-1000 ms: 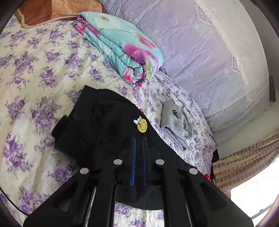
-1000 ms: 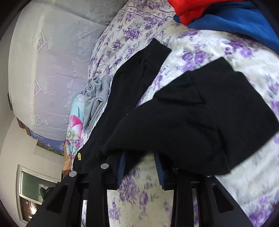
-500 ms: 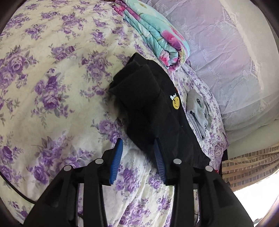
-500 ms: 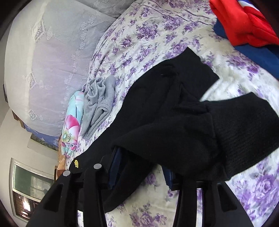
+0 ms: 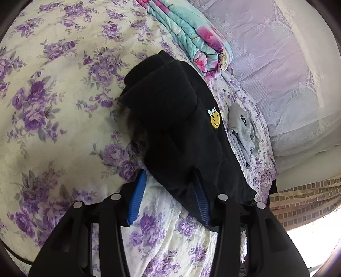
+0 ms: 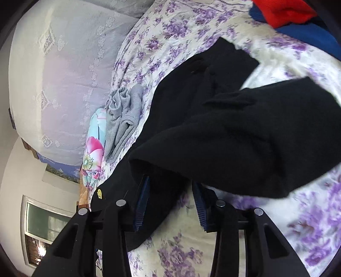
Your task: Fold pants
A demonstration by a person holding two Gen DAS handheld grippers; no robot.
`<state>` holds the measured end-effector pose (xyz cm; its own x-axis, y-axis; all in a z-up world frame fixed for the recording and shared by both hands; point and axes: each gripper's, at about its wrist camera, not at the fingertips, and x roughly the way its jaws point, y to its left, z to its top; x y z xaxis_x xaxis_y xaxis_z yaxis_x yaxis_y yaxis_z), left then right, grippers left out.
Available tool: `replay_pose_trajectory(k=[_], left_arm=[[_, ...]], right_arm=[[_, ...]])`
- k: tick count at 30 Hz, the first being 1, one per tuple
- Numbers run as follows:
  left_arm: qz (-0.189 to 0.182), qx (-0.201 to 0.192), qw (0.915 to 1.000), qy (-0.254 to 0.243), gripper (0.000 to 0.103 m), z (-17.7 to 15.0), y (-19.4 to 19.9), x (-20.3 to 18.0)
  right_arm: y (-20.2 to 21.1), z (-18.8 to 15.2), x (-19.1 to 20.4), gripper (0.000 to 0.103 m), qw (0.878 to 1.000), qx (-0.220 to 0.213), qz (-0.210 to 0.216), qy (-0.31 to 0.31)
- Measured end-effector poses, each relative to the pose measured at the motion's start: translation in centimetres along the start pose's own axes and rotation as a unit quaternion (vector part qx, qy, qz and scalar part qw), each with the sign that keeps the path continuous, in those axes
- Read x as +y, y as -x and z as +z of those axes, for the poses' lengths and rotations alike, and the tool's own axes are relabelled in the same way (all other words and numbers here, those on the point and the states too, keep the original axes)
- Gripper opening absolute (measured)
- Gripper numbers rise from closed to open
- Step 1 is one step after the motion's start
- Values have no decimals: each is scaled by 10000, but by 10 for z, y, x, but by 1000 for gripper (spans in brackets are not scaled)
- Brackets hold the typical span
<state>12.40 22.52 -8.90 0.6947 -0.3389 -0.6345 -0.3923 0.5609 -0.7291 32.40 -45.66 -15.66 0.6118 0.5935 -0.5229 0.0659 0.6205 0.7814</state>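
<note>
Black pants (image 5: 181,119) with a yellow smiley patch (image 5: 214,121) lie on the floral bed sheet (image 5: 53,127), one end folded over on itself. My left gripper (image 5: 169,185) is open, its blue pads straddling the near edge of the pants. In the right wrist view the pants (image 6: 245,136) lie with a leg folded across, the smiley patch (image 6: 99,194) at lower left. My right gripper (image 6: 170,187) is open, with black fabric lying over and between its pads.
A folded turquoise floral quilt (image 5: 191,40) and a folded grey garment (image 5: 243,132) lie beside the pants, next to a lilac lace headboard cover (image 5: 277,64). Red and blue clothes (image 6: 298,19) lie at the far end. A window (image 6: 42,225) is at lower left.
My left gripper opened, let go of the pants and pulled back. My right gripper stayed open while the folded leg shifted across the view.
</note>
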Motion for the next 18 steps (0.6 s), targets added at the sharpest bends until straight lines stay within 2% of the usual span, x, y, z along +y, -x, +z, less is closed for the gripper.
replay_pose_trajectory(k=[3,4,6,13,15,18], left_arm=[[-2,-26,10000,67,45,0,3,2],[11,-44,10000,83,45,0,5,2],[7,-66,9999,124,45,4,9,2],[-146,-55,9996,219,57,19,0,-6],[-129,-111,9994,292,65,22,-7,-7],[-74,-79,9989,455,67,28,-24,-2]], right_arm=[[-8,1,5,12,9999,-80,-47,121],[-4,-1,7,10,9998,-130,-17,175],[12,-5,10,9,9995,-218,152,173],[115,-30,32,8,9945,-546,870,205],[135,-38,34,8,9939,-597,900,238],[140,-49,21,8,9963,-575,630,99]])
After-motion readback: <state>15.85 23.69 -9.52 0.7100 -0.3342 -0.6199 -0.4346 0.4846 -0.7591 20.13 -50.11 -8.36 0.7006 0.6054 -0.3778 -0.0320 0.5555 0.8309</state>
